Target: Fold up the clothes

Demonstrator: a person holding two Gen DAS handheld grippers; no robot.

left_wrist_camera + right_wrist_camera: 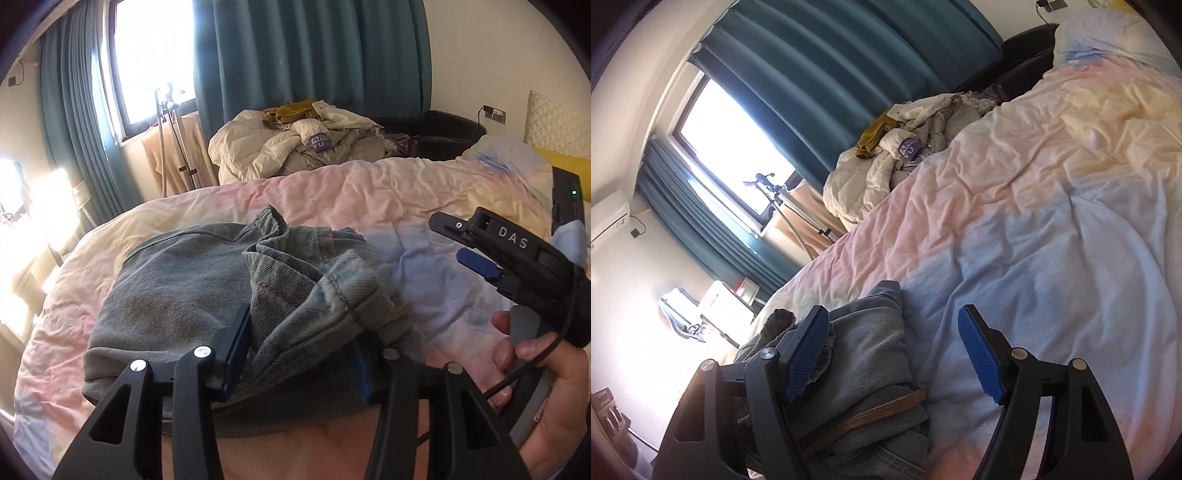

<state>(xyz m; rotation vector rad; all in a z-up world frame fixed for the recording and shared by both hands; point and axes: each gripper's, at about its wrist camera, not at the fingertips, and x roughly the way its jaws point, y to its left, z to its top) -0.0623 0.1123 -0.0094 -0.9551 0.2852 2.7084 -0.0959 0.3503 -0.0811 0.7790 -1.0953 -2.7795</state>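
Faded grey-blue jeans [207, 280] lie bunched on the bed [424, 192]; the left gripper [299, 339] pinches a denim fold between its fingers, while the right gripper [894, 350] is spread wide beside them

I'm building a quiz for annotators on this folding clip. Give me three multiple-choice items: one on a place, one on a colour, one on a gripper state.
1. Where do the jeans lie?
A. on the bed
B. on a chair
C. on the floor

2. What colour are the curtains?
A. red
B. teal
C. white

3. How is the right gripper?
A. shut on the jeans
B. open
C. out of view

Answers: 1 A, the denim rests on the pastel bedcover; 2 B, teal drapes flank the window; 3 B, its blue pads stand wide apart.
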